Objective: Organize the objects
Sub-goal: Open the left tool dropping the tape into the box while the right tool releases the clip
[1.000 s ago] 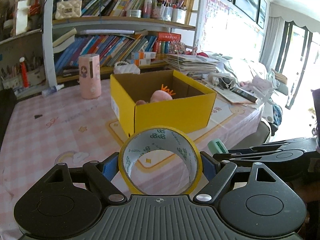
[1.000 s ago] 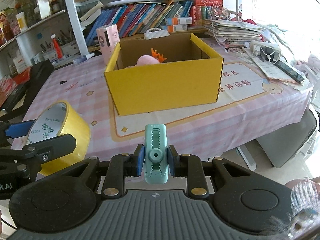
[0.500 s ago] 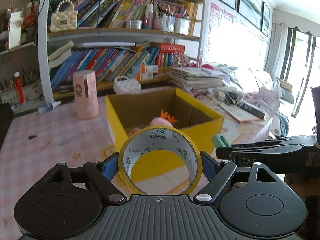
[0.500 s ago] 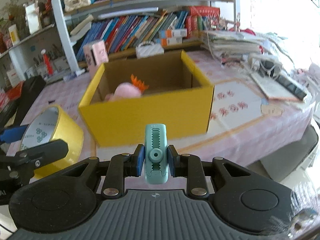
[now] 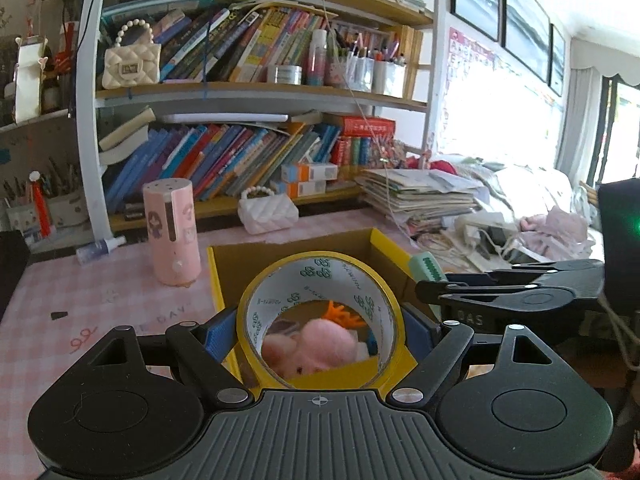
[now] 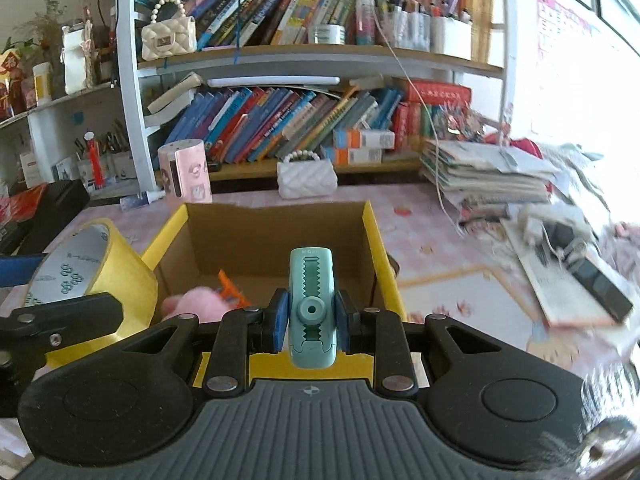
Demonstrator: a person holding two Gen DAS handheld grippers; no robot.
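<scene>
- Our left wrist cam sits right behind the left gripper [image 5: 320, 334], looking forward and a bit down through the tape roll [image 5: 320, 320] into the yellow box [image 5: 376, 240], which is very near.
- Our right wrist cam looks along the right gripper [image 6: 311, 316] from just above the box [image 6: 276, 224] rim, facing the bookshelf [image 6: 320, 60].
- Both views share the box, the pink plush [image 5: 316, 344] inside, the pink canister [image 5: 172, 236], the white purse [image 5: 267, 212] and the shelf (each cam also catches the other gripper at its edge).
</scene>
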